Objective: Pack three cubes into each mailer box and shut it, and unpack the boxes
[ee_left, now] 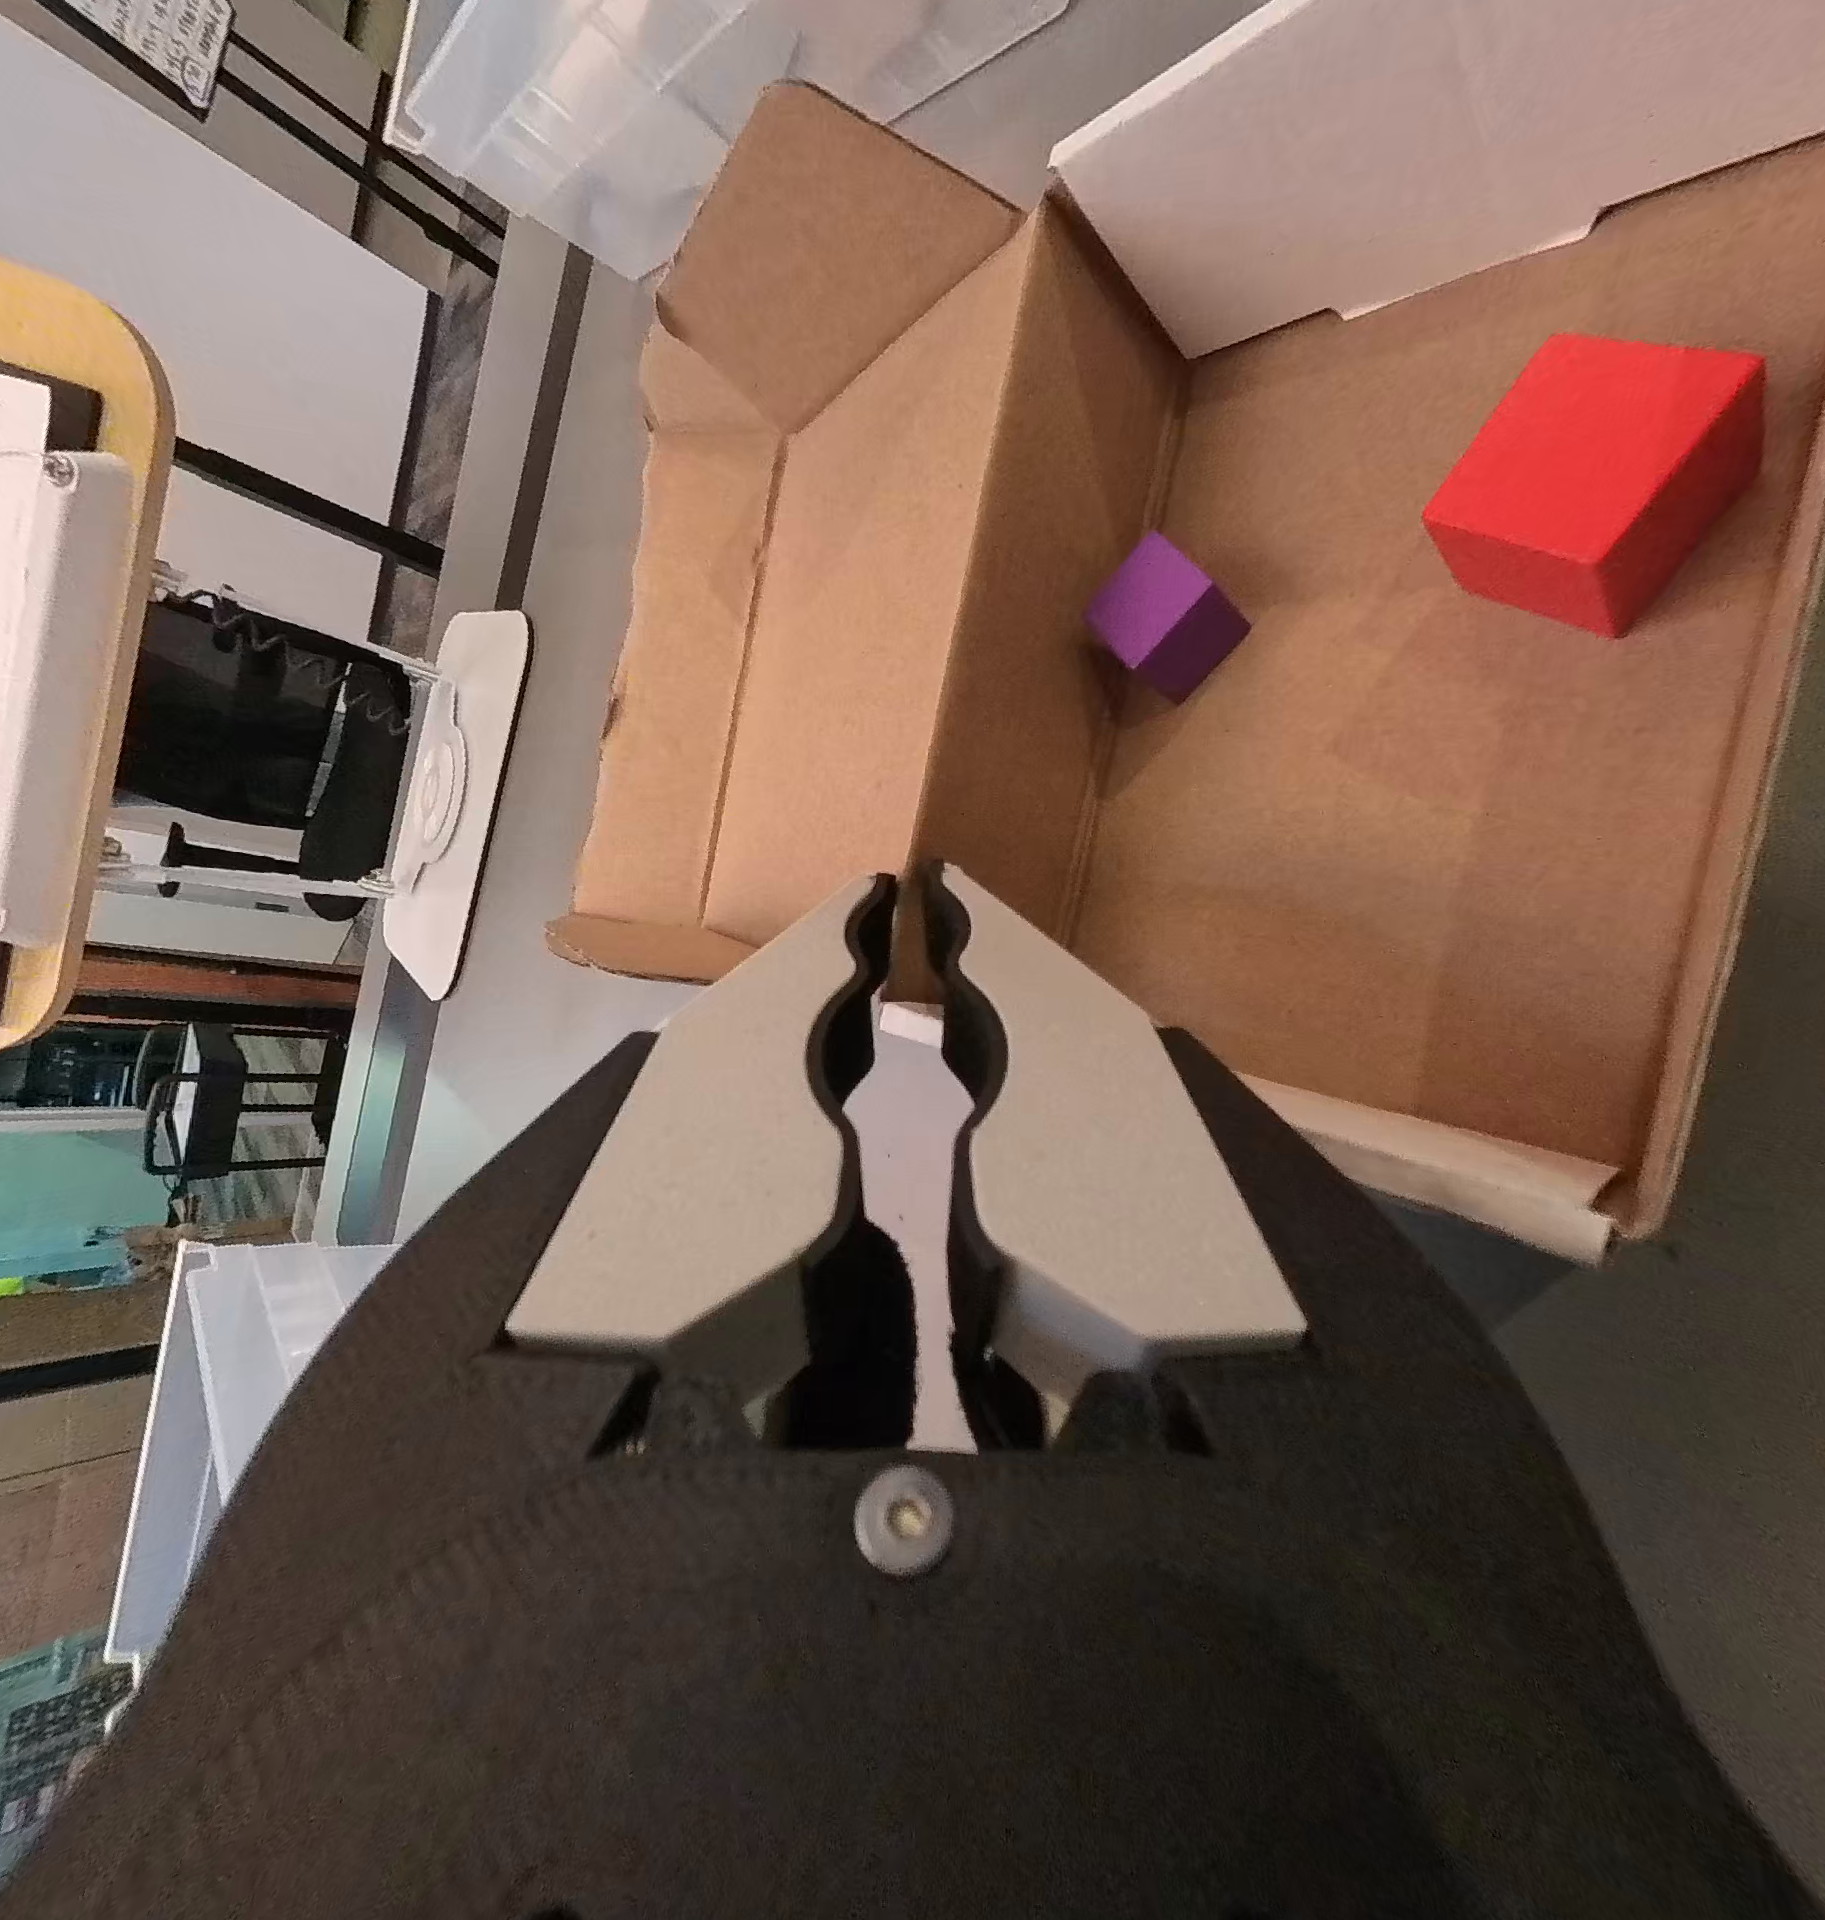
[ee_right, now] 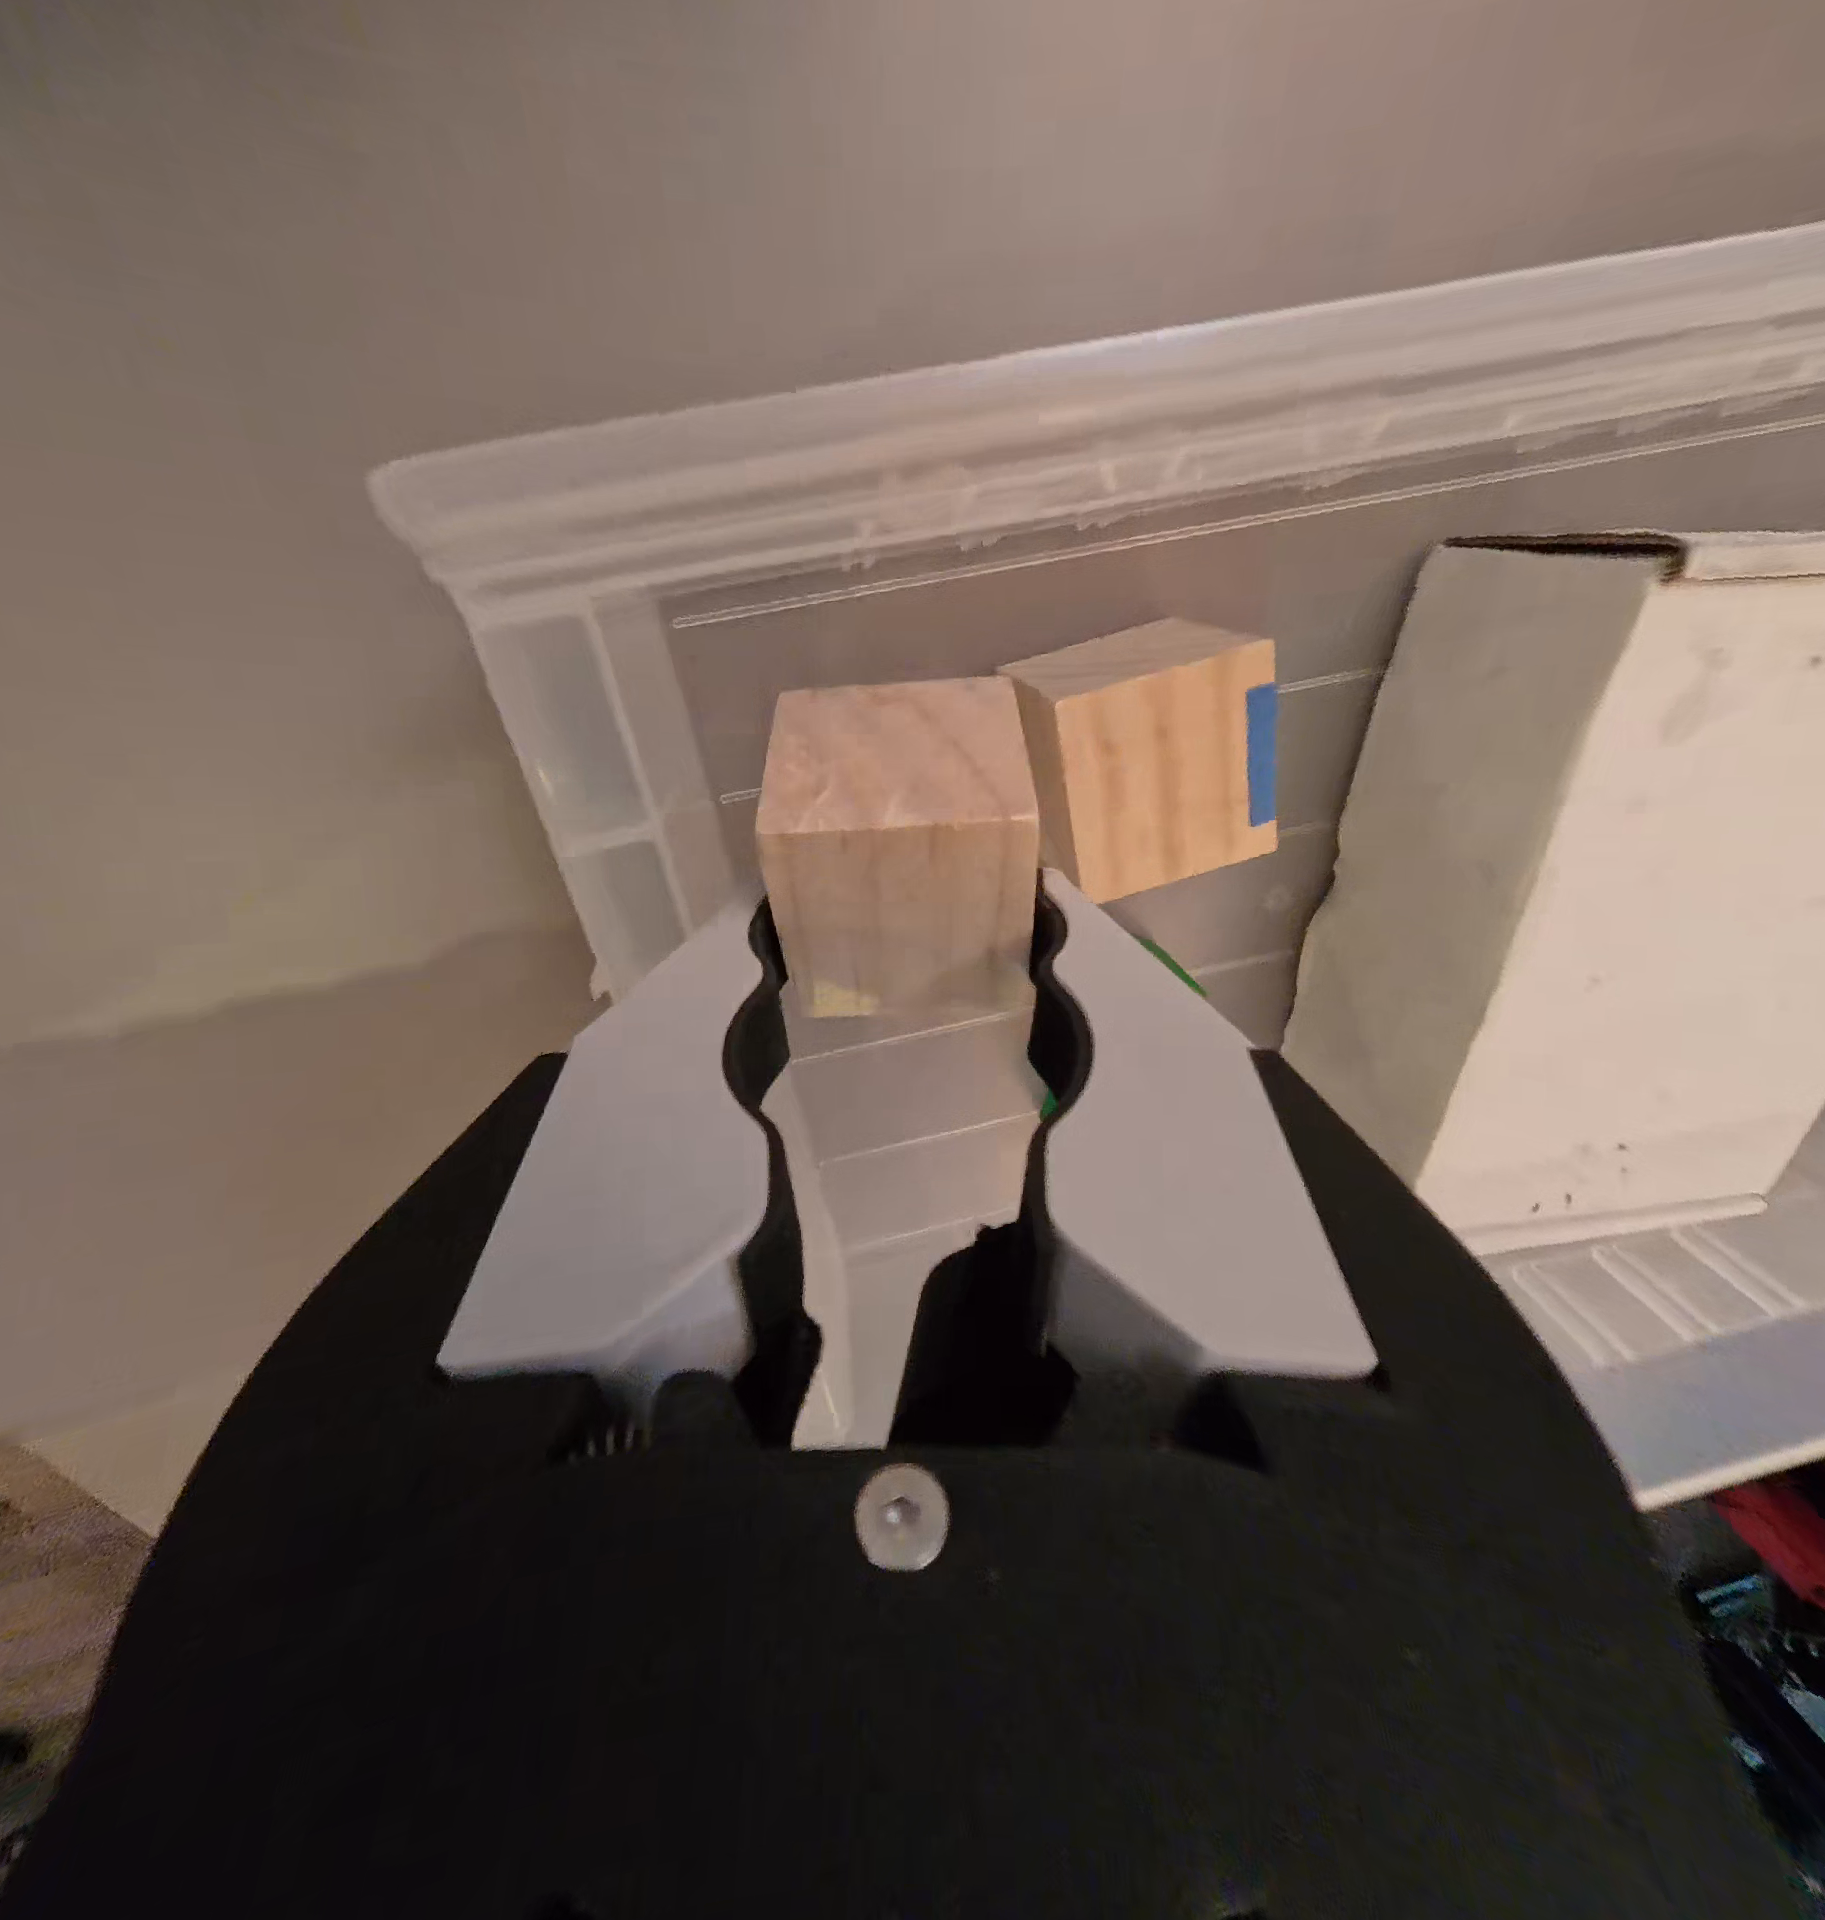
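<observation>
In the left wrist view, a clear bin [ee_left: 534, 114] lies past the open box [ee_left: 1407, 831]. The left gripper [ee_left: 908, 883] is clenched on the box's side wall. Inside, a purple cube [ee_left: 1162, 613] sits by that wall and a red cube [ee_left: 1594, 483] near the opposite edge. The right gripper [ee_right: 903, 914] grasps a wooden cube [ee_right: 892, 831] over a clear tub [ee_right: 991, 499]. A blue-taped cube [ee_right: 1147, 758] touches it, and a white box [ee_right: 1614, 883] stands to the right.

Warm, soft indoor light, with faint shadows beyond the jaws. Both pictures bend at the edges. The right view is slightly blurred past its jaws.
</observation>
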Demonstrator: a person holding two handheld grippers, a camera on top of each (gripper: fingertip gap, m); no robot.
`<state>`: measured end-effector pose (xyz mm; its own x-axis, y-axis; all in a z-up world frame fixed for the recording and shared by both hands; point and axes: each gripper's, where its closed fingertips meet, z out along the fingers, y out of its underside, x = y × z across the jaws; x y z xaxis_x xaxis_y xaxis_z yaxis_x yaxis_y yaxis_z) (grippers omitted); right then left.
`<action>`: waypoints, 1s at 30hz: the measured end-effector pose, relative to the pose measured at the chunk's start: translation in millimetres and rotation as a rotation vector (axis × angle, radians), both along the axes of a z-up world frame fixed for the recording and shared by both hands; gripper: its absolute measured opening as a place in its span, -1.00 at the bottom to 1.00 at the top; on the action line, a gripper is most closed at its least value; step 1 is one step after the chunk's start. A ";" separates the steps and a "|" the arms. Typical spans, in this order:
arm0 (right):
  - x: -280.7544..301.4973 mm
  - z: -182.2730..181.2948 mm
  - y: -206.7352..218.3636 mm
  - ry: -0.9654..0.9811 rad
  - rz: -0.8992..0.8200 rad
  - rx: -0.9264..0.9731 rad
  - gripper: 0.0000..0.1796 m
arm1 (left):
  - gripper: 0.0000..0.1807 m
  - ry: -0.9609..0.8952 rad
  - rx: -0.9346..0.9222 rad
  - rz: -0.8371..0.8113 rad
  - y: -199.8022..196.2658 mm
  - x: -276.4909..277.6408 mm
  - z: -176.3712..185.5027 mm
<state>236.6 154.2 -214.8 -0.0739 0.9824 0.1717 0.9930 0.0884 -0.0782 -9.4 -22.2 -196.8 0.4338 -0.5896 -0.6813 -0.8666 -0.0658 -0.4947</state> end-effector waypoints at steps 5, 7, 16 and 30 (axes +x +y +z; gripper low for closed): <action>-0.7 -9.7 1.8 -0.050 0.011 -0.018 -0.49 | -0.96 -0.003 -0.002 -0.001 1.3 0.8 -0.1; -1.4 -4.3 2.4 -0.042 0.009 0.002 -0.46 | -0.96 -0.001 0.001 -0.001 1.7 1.0 0.0; -90.7 82.7 -107.2 0.281 0.143 0.053 -0.46 | -0.97 0.016 0.017 0.004 3.7 2.2 0.4; -154.6 1.8 -222.0 0.158 0.203 -0.270 -0.56 | -0.97 0.044 0.038 0.015 10.0 6.4 0.7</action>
<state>82.1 -67.7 -213.0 -0.2656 0.9618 -0.0664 0.9311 0.2380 -0.2765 -3.0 -12.2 -196.0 0.4119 -0.5566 -0.7215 -0.8864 -0.0614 -0.4587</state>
